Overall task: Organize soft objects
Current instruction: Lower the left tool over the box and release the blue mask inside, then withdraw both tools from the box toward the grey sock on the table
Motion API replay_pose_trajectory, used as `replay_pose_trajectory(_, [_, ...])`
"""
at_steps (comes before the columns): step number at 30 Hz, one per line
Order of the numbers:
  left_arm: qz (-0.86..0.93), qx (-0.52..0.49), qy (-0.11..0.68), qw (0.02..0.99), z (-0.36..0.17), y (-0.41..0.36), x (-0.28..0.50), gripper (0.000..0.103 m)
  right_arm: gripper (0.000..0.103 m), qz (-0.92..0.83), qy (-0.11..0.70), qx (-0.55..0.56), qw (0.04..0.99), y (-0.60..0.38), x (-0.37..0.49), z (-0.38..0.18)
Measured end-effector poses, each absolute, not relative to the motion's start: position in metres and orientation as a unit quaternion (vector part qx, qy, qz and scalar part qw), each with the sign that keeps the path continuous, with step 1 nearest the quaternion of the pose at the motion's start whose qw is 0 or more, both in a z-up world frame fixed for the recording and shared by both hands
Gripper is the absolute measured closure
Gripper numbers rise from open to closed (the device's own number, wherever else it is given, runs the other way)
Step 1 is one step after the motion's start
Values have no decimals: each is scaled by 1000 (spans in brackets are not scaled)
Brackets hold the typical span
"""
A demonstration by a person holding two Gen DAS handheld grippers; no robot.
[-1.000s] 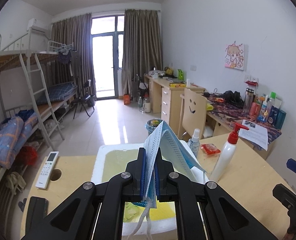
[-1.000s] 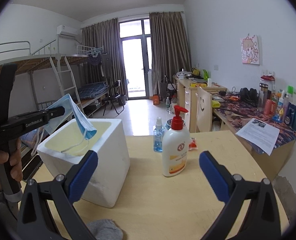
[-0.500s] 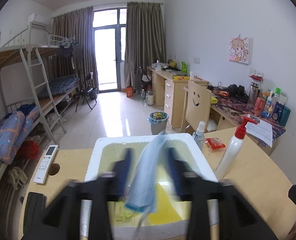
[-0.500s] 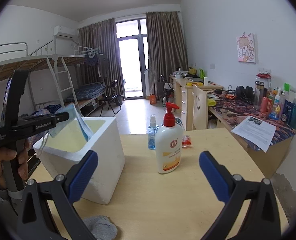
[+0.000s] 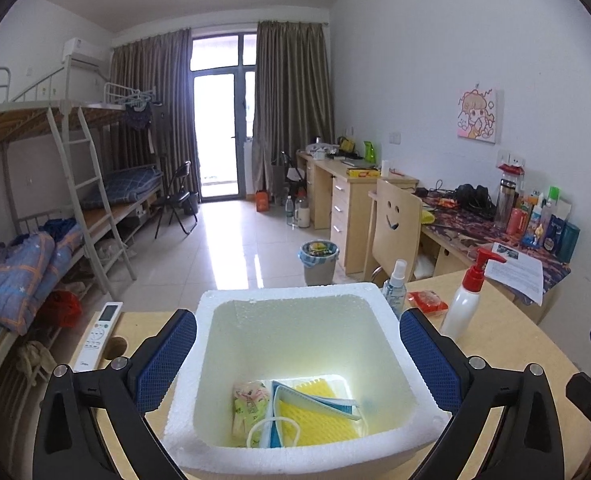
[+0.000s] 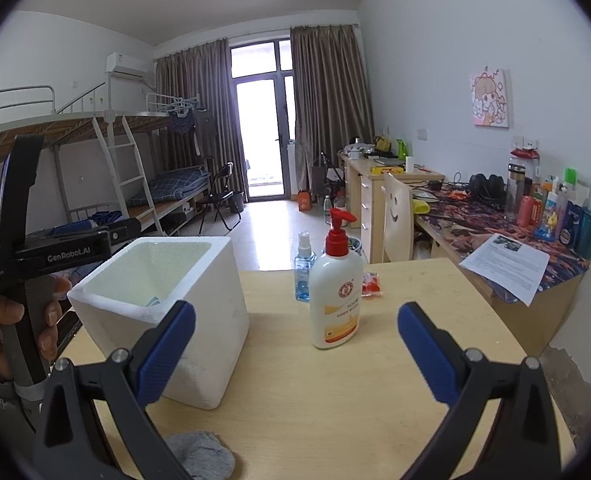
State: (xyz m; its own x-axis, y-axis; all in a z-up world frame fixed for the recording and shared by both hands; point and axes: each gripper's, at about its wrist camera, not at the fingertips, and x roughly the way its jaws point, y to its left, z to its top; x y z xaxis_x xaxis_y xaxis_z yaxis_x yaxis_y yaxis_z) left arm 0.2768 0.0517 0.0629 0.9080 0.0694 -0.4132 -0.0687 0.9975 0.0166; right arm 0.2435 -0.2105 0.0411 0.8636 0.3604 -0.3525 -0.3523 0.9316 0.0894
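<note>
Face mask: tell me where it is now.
In the left wrist view the face mask lies at the bottom of the foam box, on a yellow pad, right of a small printed packet.

Bright daylight from balcony door (image 5: 219,132), floor glare, sharp, fisheye-bent edges

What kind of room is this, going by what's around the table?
Most likely a shared student dorm room: metal bunk beds with a ladder, a row of study desks along the wall, and a cluttered desk of toiletries.
</note>
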Motion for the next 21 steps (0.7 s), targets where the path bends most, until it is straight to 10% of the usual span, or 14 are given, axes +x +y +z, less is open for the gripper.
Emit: replay_pose_trajectory(21, [88,-2,142,986,75,61,170,1,1,222,158,-4,962,-187,200,54])
